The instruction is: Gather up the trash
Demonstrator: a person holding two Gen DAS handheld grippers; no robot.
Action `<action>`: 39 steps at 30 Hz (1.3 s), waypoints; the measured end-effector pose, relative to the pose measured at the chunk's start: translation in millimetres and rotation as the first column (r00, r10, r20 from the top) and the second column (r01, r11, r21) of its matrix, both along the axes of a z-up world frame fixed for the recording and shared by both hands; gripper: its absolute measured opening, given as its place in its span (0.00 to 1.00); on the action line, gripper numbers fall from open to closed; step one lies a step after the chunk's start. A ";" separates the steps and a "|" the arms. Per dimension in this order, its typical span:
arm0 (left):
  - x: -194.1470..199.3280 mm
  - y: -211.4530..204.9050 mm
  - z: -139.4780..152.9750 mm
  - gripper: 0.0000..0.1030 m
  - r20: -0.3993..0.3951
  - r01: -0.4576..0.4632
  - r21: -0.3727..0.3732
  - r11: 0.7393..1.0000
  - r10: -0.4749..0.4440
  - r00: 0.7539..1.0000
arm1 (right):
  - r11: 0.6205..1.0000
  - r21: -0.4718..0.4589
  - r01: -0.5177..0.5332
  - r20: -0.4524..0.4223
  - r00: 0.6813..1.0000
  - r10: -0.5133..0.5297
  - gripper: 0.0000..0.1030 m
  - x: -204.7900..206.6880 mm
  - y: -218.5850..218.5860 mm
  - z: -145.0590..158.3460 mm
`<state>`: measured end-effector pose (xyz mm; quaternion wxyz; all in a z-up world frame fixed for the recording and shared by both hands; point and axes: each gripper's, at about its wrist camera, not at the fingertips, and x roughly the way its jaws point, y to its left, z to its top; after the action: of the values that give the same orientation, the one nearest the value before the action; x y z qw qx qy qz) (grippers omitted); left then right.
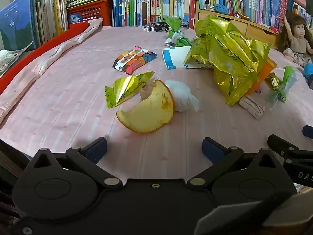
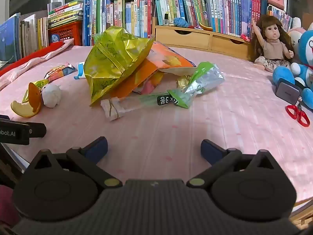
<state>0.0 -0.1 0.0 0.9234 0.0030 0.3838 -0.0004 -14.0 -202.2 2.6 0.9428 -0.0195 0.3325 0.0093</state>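
Trash lies scattered on a pink cloth (image 1: 64,101). An orange peel (image 1: 150,111) sits just ahead of my left gripper (image 1: 154,149), which is open and empty. A white crumpled tissue (image 1: 181,95) and a small gold-green wrapper (image 1: 127,88) touch the peel. A big gold-green snack bag (image 1: 227,58) lies on an orange bag (image 2: 166,58). In the right wrist view, a green and silver wrapper (image 2: 195,86) and a striped paper wrapper (image 2: 113,107) lie ahead of my right gripper (image 2: 154,149), open and empty. The peel (image 2: 29,101) shows at its left.
A macaron-print wrapper (image 1: 135,58) and a blue-white carton (image 1: 176,58) lie further back. Books (image 1: 156,2) line the rear, with a red crate (image 1: 92,12). A doll (image 2: 272,45), blue plush toy (image 2: 303,62), red scissors (image 2: 298,114) and grey box (image 2: 287,94) sit right. A wooden drawer unit (image 2: 197,37) stands behind.
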 end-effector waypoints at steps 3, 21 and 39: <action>0.0 0.0 0.1 1.00 0.002 -0.001 -0.002 1.000 0.001 1.000 | 1.000 -0.001 0.000 -0.004 1.000 0.000 1.00 1.2 0.2 0.3; 0.0 -0.7 -1.5 1.00 0.003 -0.005 -0.003 1.000 0.005 1.000 | 1.000 -0.001 0.000 -0.017 1.000 0.000 1.00 5.1 -0.8 5.0; -1.5 1.3 -0.9 1.00 -0.003 -0.005 -0.004 1.000 0.005 1.000 | 1.000 -0.002 -0.001 -0.021 1.000 0.001 1.00 3.5 -0.2 1.5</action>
<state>-1.5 1.3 -0.9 0.9228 0.0000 0.3854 0.0010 -10.5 -202.4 4.1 0.9393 -0.0206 0.3423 0.0097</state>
